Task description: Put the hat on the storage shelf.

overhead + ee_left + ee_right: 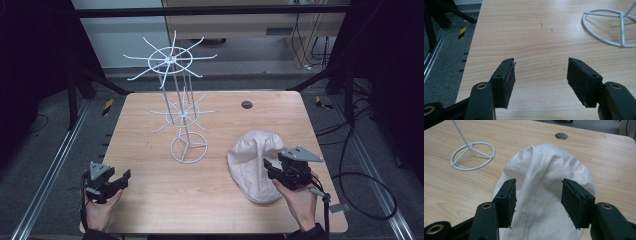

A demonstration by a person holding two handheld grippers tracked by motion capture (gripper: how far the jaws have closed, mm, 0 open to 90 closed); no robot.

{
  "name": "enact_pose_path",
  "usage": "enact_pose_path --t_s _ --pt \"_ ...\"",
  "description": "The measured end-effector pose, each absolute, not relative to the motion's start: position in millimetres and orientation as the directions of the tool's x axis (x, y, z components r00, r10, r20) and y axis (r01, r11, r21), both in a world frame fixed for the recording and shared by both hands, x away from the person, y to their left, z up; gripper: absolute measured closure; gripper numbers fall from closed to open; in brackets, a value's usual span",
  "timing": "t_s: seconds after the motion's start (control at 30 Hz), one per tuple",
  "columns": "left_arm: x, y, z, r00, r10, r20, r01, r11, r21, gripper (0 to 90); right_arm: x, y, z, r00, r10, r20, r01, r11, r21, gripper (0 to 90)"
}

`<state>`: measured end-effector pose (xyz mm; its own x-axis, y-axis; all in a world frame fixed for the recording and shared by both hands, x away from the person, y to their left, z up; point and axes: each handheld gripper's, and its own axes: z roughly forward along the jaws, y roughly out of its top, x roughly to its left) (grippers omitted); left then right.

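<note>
Here the white cap (541,195) lies under the parted right gripper (537,200)

The person's left hand (100,207) holds the left gripper (121,179) low and level, its jaws spread wide apart. The right hand (300,200) tilts the right gripper (268,167) downward, jaws parted.

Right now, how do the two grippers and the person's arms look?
Both the left gripper and the right gripper are black, each with two flat, square-ended jaws lined with dark pads and a grey three-cornered plate on top. Brass-coloured rivets sit at the jaw joints. A black cable trails from the right one. The sleeves are dark.
</note>
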<state>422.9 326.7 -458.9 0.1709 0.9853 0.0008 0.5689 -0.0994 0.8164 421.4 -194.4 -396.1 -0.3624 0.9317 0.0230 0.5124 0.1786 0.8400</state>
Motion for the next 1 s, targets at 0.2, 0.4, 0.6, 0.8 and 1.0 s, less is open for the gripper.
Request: enact_pose_path --t_s 0.2,0.4,0.6,0.8,1.0 --pt "423 327 -459 0.168 0.986 0.0 0.57 -0.097 0.816 38.8 427 -181 -397 -0.37 0.929 0.013 0.518 0.195 0.833 48.0" --pt "424 327 -459 0.168 0.986 -0.001 0.571 -0.097 0.815 38.8 436 -172 -401 -0.356 0.935 0.008 0.534 0.196 0.823 49.6" --pt "424 327 -459 0.168 0.986 0.003 0.572 -0.1 0.814 38.9 447 -166 -410 -0.331 0.944 0.005 0.566 0.194 0.802 52.0" --pt "425 326 -459 0.169 0.986 0.005 0.573 -0.102 0.813 38.9 453 -164 -419 -0.314 0.949 -0.007 0.58 0.198 0.79 53.6" --pt "425 326 -459 0.173 0.985 0.007 0.572 -0.106 0.813 38.9 458 -161 -424 -0.304 0.952 -0.012 0.597 0.201 0.777 53.9"
